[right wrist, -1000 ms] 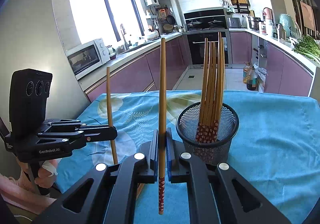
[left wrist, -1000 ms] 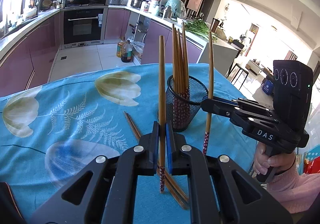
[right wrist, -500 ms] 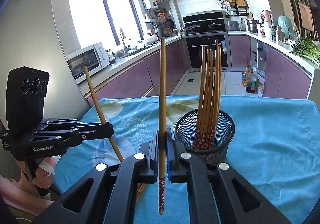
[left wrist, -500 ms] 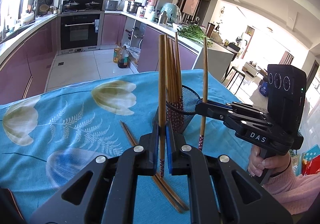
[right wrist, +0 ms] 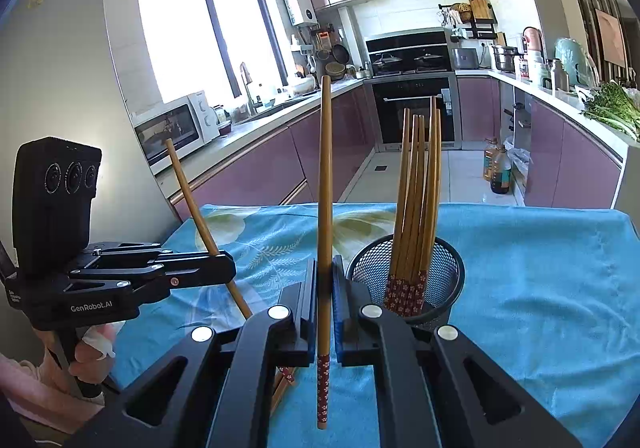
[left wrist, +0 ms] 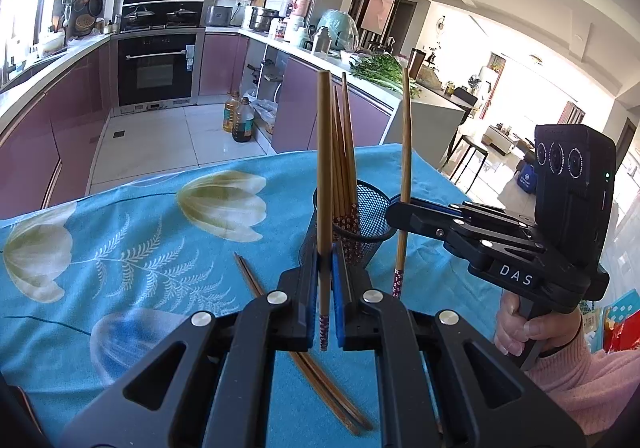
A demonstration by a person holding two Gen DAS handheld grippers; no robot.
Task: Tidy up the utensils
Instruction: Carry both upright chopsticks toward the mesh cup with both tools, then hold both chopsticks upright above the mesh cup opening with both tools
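My left gripper (left wrist: 324, 288) is shut on an upright wooden chopstick (left wrist: 324, 188), patterned end down. Just behind it stands a black mesh cup (left wrist: 372, 216) with several chopsticks inside. My right gripper (left wrist: 394, 208) reaches in from the right beside the cup's rim, shut on its own chopstick (left wrist: 405, 152). In the right wrist view, the right gripper (right wrist: 325, 296) pinches that chopstick (right wrist: 325, 208) upright, left of the mesh cup (right wrist: 448, 288). The left gripper (right wrist: 228, 268) shows at the left, and its chopstick (right wrist: 192, 200) leans with its top to the left. Two chopsticks (left wrist: 280, 320) lie on the table.
The table carries a blue floral cloth (left wrist: 120, 248), its far edge just beyond the cup. A person's hand in a pink sleeve (left wrist: 532, 332) grips the right handle. Purple kitchen cabinets and an oven (left wrist: 156, 72) lie across the floor behind.
In the right wrist view the left gripper's chopstick went from upright to leaning left. In the left wrist view the cup and the right gripper drifted left, closer behind my held chopstick.
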